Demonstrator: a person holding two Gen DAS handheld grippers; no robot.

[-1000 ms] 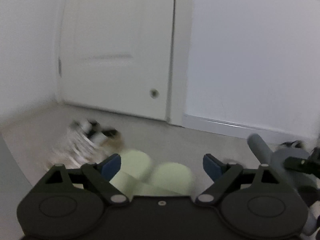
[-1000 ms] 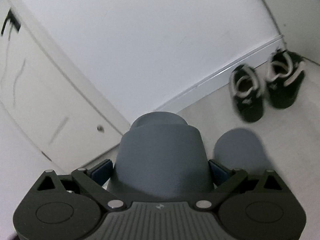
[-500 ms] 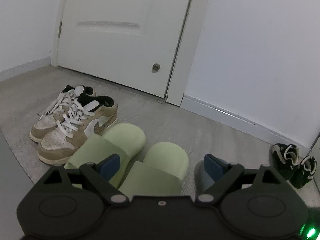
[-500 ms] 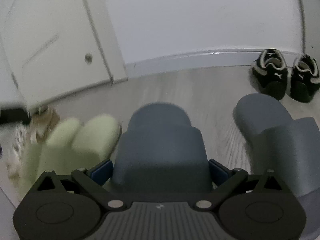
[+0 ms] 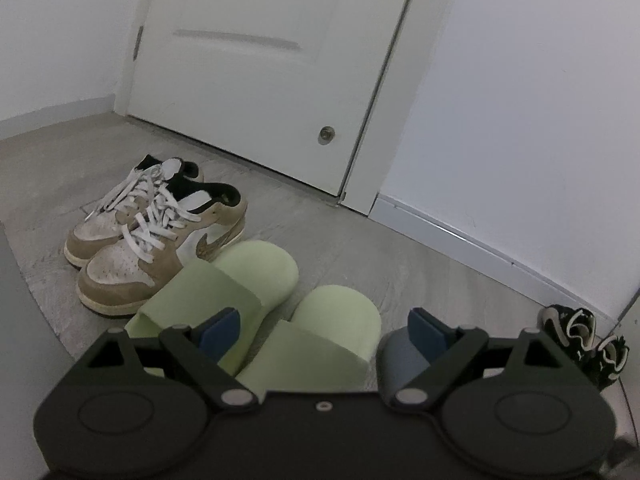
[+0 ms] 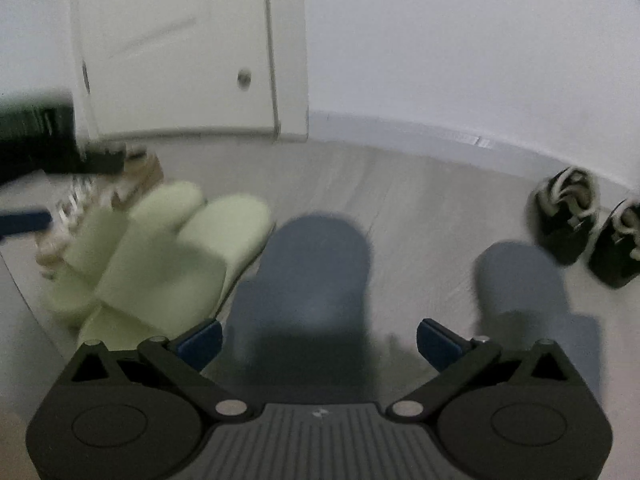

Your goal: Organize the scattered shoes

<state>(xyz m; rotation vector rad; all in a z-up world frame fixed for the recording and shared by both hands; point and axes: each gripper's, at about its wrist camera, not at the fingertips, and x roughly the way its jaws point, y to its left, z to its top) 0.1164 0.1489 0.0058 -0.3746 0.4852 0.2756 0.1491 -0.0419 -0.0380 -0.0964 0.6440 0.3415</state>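
L gripper (image 5: 324, 326) spread, empty, over green slides (image 5: 256, 312). R gripper (image 6: 318, 338) spread, straddling blue slide (image 6: 316, 280), lower centre, not gripping.

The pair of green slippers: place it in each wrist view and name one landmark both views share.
Left wrist view: the pair of green slippers lies low at centre, right of the tan sneakers, reaching down between the left gripper fingers.
Right wrist view: the pair is blurred at lower left, left of the nearer blue-grey slipper.
Shared landmark: the white door's round knob.
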